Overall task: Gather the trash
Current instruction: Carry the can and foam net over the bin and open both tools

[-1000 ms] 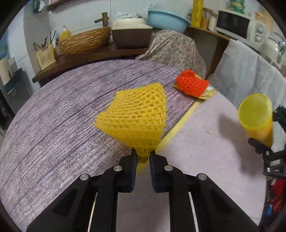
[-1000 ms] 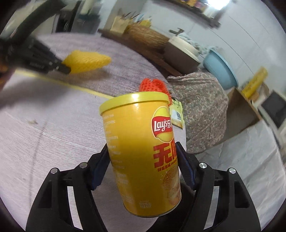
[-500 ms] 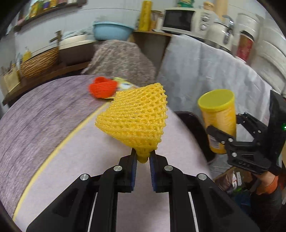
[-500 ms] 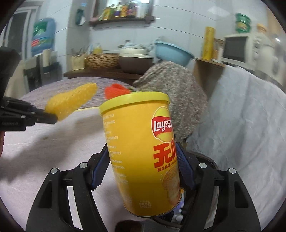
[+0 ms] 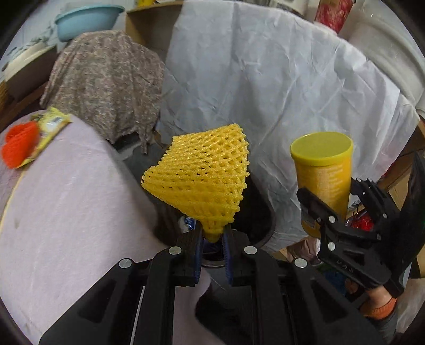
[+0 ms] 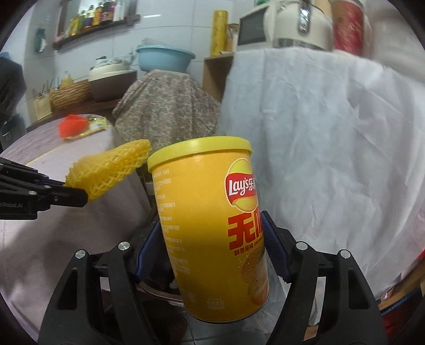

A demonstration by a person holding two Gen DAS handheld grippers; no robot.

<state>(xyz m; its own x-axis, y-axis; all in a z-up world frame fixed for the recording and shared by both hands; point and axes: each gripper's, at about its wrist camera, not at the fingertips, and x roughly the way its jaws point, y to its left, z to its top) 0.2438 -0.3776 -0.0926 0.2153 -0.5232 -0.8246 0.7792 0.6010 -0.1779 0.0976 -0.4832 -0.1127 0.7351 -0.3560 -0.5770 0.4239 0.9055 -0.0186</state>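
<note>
my left gripper (image 5: 212, 240) is pinching the narrow tip of the yellow foam net (image 5: 199, 180), its blue-padded fingers (image 5: 198, 254) closed tight on it, and the net is fanning out above a dark bin (image 5: 261, 225) that is sitting just past the table's edge. most of the bin's inside is hiding behind the net and my fingers; i am only making out a scrap of blue and white down there, too small to name. my right gripper (image 6: 212, 248) is clamping the yellow lay's chip can (image 6: 212, 231) around its middle, upright with a slight tilt, lid on. the can is blocking my right camera's view of what lies under it; only a dark rim is peeking out beside its base.

a half second ago both items were over or beside the lilac tablecloth (image 5: 66, 199); now the net is hanging beyond the table edge over the bin, and the can is hovering just to its right, nearer the white sheet (image 5: 279, 87). the two are close but apart.

farther back, the orange foam net (image 5: 18, 148) is resting on a yellow wrapper (image 5: 50, 127) near the table's far edge, blurred and partly cut off by the frame. behind it a patterned cloth (image 5: 106, 79) is draping over something i cannot see, with a light blue basin (image 5: 87, 18) above.
</note>
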